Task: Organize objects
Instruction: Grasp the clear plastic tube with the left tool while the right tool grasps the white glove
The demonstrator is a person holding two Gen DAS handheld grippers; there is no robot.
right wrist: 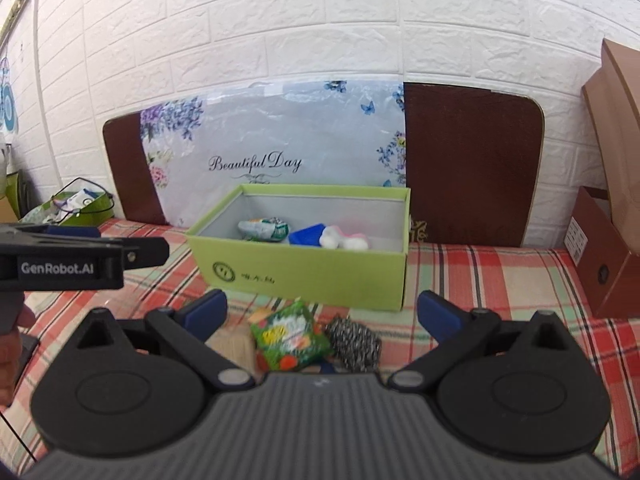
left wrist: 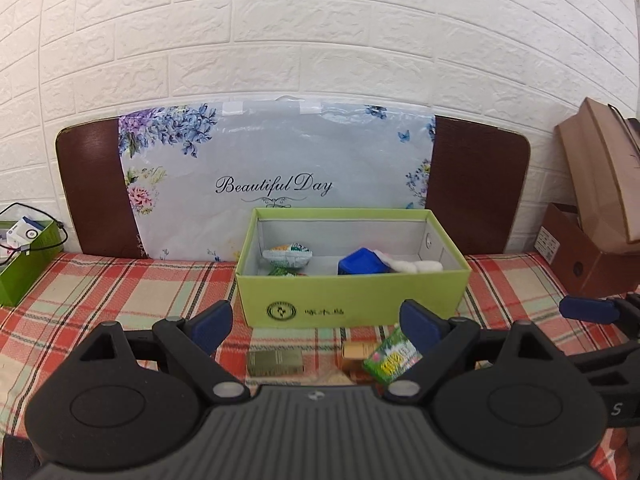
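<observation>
White brick wall backs a surface covered in a red plaid cloth (left wrist: 120,280), and a flowered plastic bag (left wrist: 276,176) leans against a dark brown board (left wrist: 476,184) behind the work area. On the cloth sits an open green box (left wrist: 352,292), its long side turned toward both cameras, likely so things can be dropped in from the front. Inside lie a crumpled snack packet (left wrist: 287,255), a blue block (left wrist: 360,266) and some white cotton balls (right wrist: 344,242).

Loose things wait just in front of the box: a gold bar-shaped packet (left wrist: 274,362), a small brown cylinder (left wrist: 354,350), a green printed pouch (right wrist: 290,336) and a steel scourer (right wrist: 354,344) touching the pouch's side.

Left gripper (left wrist: 316,326) hangs over the gold packet and cylinder with its jaws spread wide and nothing between them. Right gripper (right wrist: 322,314) is equally wide and empty, poised above the pouch and scourer. Judging by this, each is lined up to pick from its own side of the pile, and the sorting looks partly done
</observation>
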